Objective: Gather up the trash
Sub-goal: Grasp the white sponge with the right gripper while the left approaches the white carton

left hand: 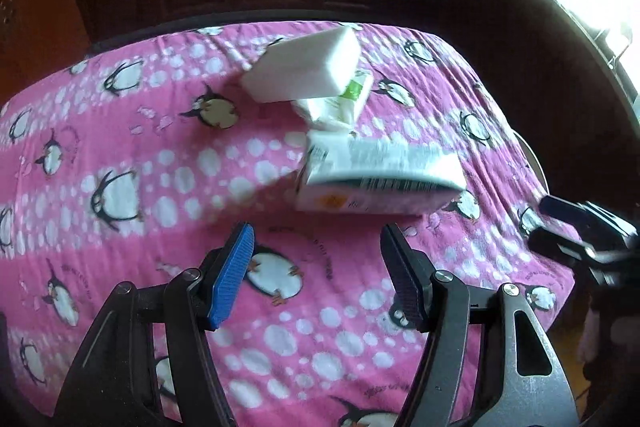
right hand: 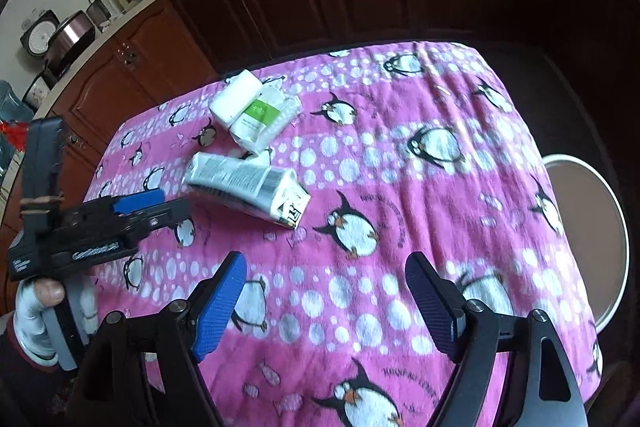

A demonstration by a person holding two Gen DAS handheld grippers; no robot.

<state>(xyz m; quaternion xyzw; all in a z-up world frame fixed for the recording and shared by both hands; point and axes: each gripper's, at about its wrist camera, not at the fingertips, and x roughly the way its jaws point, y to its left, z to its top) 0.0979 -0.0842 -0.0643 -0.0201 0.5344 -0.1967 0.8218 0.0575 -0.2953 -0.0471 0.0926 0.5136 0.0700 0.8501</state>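
1. The step in hand looks like the approach: three pieces of trash lie in a loose cluster toward the far side of the desk [right hand: 460, 211], which is covered with a pink penguin cloth; none is lifted yet.
2. The carton [left hand: 380, 175] lies on its side nearest the claws; behind it sits a crumpled packet with a green label [left hand: 340, 103], and a white block [left hand: 304, 67] rests partly on that packet.
3. The left claw [left hand: 316, 279] is released, nothing between its pads, just short of the carton; the right claw [right hand: 326, 307] is likewise spread and empty, further back.
4. A round bin [right hand: 592, 239] stands beside the desk on the right.
5. Next, I judge, the left claw must straddle the carton's narrow width and clench; blur makes exact alignment uncertain.
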